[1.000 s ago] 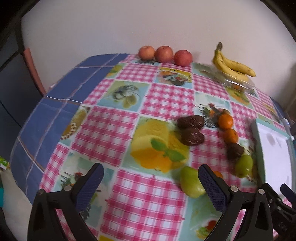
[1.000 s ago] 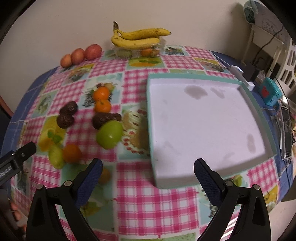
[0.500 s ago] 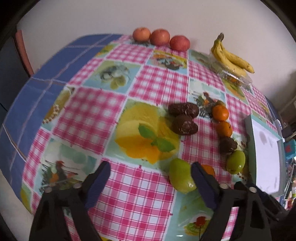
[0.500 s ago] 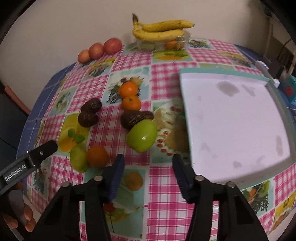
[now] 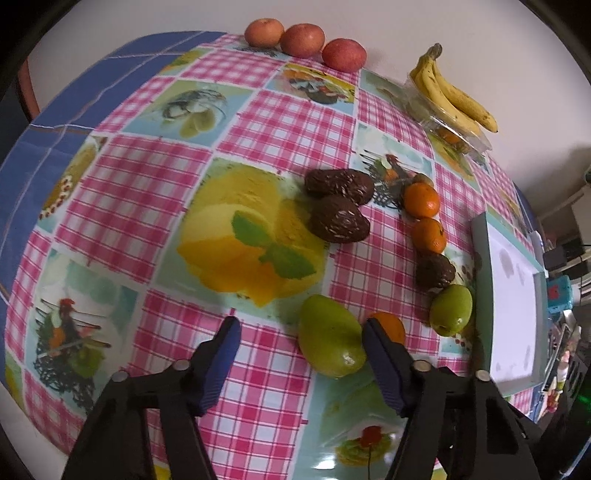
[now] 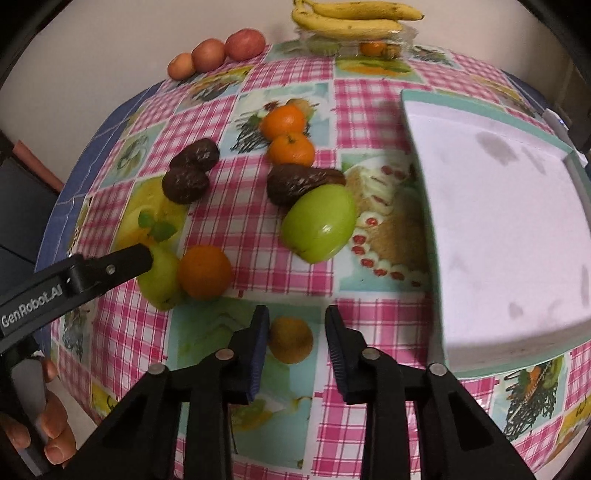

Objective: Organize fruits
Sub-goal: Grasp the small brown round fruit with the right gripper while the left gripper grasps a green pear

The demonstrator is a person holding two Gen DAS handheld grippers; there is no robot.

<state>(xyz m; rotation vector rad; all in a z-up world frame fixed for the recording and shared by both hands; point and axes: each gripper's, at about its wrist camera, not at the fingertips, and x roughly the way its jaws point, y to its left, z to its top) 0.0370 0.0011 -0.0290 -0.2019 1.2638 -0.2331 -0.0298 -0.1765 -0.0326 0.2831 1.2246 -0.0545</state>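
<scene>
Loose fruit lies on the checked tablecloth. My left gripper [image 5: 299,328] is open, and its right finger stands beside a green pear [image 5: 328,343] with an orange [image 5: 388,326] behind it. My right gripper [image 6: 297,321] is open and empty, its jaws partly closed in, short of a green apple [image 6: 319,223] and an orange [image 6: 205,271]. Two tangerines [image 6: 286,122] [image 6: 291,149] and three dark avocados [image 6: 299,182] [image 6: 195,155] [image 6: 184,184] lie further back. An empty white tray [image 6: 417,110] with a teal rim sits on the right.
Three red apples [image 6: 243,44] line the far edge by the wall. Bananas [image 6: 351,16] rest on a clear plastic box [image 6: 369,46] at the back. The left gripper's finger [image 6: 110,267] crosses the right wrist view at the left, over the pear.
Both grippers moved forward and lower towards the fruit. My right gripper's jaws narrowed a lot; the left jaws narrowed somewhat and now stand beside the pear.
</scene>
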